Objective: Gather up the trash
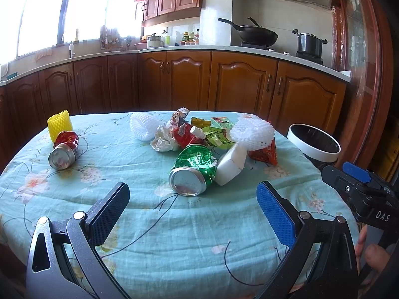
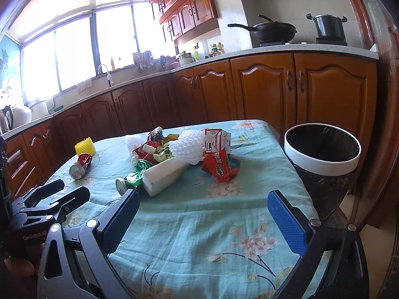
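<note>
Left gripper (image 1: 193, 208) and right gripper (image 2: 203, 214) hover with jaws wide, empty; crushed green can (image 1: 193, 172) just beyond; bin (image 2: 323, 154) beside table.

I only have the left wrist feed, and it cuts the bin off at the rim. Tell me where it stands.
Observer: The bin stands off the table, beside its right corner. Its dark body drops below the tabletop.
Operator: Report the right gripper.
Observer: The right gripper is open and holds nothing, over bare cloth short of the pile.
Operator: Name the item nearest the bin.
Observer: An orange packet printed Ovaltine, lying in front of the white foam net.
</note>
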`<action>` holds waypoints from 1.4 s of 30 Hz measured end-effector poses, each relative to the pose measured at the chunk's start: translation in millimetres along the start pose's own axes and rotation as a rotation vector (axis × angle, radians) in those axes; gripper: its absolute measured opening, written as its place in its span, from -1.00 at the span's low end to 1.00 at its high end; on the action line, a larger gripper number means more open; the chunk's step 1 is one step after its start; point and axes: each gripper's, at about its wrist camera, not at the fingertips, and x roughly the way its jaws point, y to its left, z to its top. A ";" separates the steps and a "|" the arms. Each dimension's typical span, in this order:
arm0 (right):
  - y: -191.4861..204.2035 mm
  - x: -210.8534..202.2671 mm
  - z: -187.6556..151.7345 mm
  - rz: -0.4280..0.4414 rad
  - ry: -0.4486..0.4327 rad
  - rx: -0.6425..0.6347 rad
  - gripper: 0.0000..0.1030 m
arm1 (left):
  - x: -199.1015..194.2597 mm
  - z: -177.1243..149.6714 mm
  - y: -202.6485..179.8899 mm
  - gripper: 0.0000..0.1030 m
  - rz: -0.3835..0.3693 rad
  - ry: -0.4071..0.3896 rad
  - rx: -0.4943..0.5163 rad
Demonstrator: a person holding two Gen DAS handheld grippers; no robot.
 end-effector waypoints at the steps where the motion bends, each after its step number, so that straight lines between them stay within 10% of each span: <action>1: 0.4 -0.4 0.1 0.000 -0.001 -0.001 0.99 | 0.2 -0.1 0.1 1.00 -0.002 0.001 -0.001; 42: 3.0 4.7 -2.9 0.007 0.014 0.000 0.93 | 5.7 -4.4 4.5 1.00 -0.009 0.024 -0.009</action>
